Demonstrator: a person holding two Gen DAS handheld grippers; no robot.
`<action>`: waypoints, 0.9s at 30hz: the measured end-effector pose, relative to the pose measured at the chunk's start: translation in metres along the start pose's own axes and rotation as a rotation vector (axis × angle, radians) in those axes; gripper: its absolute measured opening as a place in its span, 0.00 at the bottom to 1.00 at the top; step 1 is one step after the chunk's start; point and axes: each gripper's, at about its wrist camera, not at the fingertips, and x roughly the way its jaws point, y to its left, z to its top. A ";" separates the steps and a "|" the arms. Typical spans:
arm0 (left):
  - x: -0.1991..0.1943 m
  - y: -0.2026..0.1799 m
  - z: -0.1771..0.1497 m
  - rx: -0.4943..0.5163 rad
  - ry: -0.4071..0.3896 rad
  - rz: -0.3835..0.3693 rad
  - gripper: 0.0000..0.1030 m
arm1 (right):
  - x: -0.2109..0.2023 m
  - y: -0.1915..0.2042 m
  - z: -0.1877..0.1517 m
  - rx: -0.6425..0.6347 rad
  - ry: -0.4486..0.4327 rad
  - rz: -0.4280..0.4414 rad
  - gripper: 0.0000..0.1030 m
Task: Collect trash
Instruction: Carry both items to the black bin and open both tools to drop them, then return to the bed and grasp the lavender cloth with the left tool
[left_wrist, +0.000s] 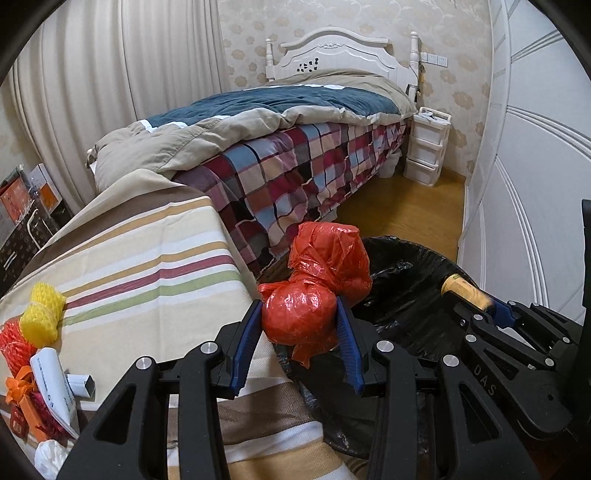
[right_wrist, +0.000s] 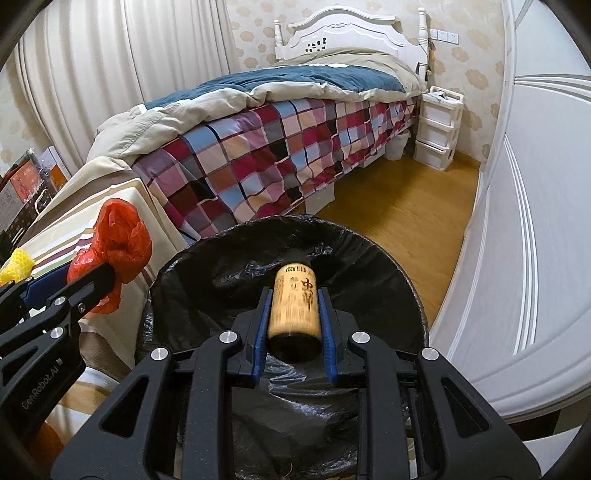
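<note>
red bag: thin crinkled plastic film, glossy. bin liner: black plastic film, wrinkled, faint sheen. cylinder: tan, wood-like, matt, printed characters. left tool and right tool: matt black plastic, ribbed blue pads, bright metal pins. yellow netting, at 9 o'clock: foam mesh. tabletop: striped woven cloth. floor: smooth wood, low gloss.

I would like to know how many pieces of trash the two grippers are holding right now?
2. The red plastic bag sits in the left gripper; the yellow tube sits in the right gripper, over the black-lined bin.
</note>
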 end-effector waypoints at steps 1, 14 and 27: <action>0.000 0.000 0.000 -0.001 0.000 -0.001 0.42 | 0.000 0.000 -0.001 0.002 -0.001 0.000 0.23; -0.017 0.012 -0.003 -0.045 -0.041 0.021 0.74 | -0.010 -0.001 -0.006 0.023 -0.022 -0.024 0.46; -0.073 0.065 -0.050 -0.105 -0.049 0.118 0.75 | -0.053 0.049 -0.030 -0.004 -0.024 0.060 0.59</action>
